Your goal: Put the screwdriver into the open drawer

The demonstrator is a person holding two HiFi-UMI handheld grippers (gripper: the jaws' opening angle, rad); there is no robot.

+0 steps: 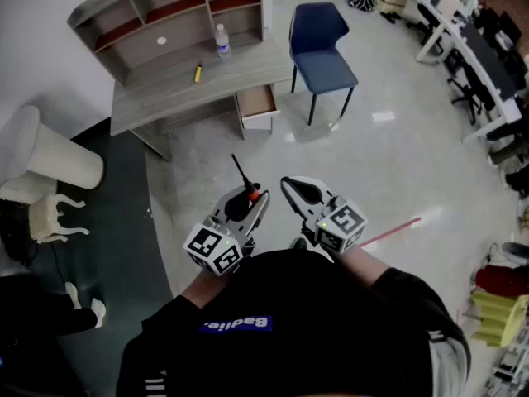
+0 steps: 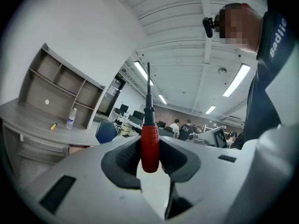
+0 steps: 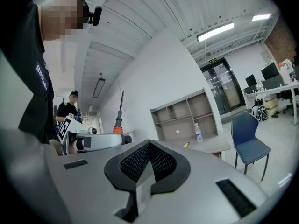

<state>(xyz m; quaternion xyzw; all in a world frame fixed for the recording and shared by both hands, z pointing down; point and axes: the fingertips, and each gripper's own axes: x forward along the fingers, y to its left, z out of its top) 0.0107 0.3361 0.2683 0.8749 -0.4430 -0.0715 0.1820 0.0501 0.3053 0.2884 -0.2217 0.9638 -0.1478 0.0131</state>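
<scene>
Screwdriver (image 2: 150, 146), just the one, is pinched by its red handle in my left claw (image 1: 245, 198), with the black shaft rising above the pads. My right claw (image 3: 148, 148) rides just beside it, pressed together with nothing in it. One open drawer (image 1: 257, 100) lies well ahead of both claws, pulled out under the counter's (image 1: 157, 98) right end. Bare floor (image 1: 248, 151) runs from the claws to the drawer front. One blue chair (image 1: 321, 52) stands near the drawer, on its right. On the counter I count one bottle (image 1: 222, 41) and one small yellow item (image 1: 197, 74).
</scene>
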